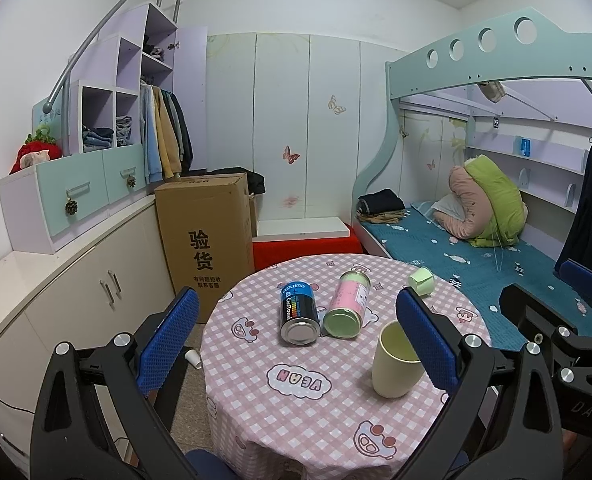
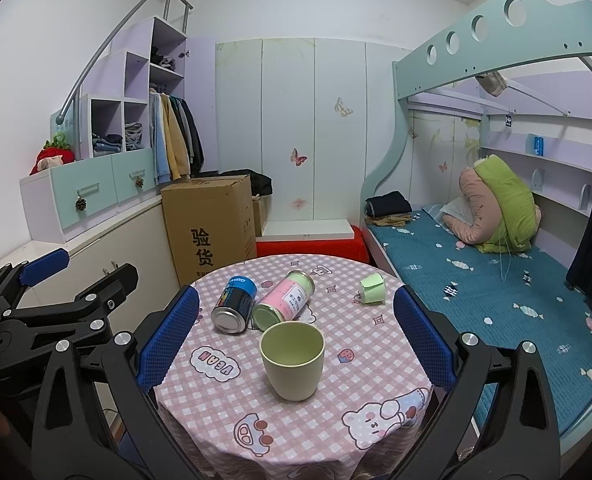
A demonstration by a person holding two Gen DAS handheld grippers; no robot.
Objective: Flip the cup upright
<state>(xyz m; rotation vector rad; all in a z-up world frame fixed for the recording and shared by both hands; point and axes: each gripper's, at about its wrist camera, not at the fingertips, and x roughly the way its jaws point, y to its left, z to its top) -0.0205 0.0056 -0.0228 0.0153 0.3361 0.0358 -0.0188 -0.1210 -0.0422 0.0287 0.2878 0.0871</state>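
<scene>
A pale yellow-green cup (image 2: 292,360) stands upright, mouth up, on the round table with the pink checked cloth (image 2: 359,380). In the left wrist view the cup (image 1: 395,364) is partly behind my left gripper's right finger. My right gripper (image 2: 296,344) is open, its blue pads on either side of the cup and apart from it. My left gripper (image 1: 296,340) is open and empty, over the table's near left part. Each gripper shows at the edge of the other's view.
A dark can (image 2: 234,304) and a pink-and-green canister (image 2: 284,300) lie on their sides behind the cup. A small green paper cup (image 2: 372,289) lies tipped at the far right. A cardboard box (image 2: 212,224) stands behind the table, a bed (image 2: 495,280) to the right.
</scene>
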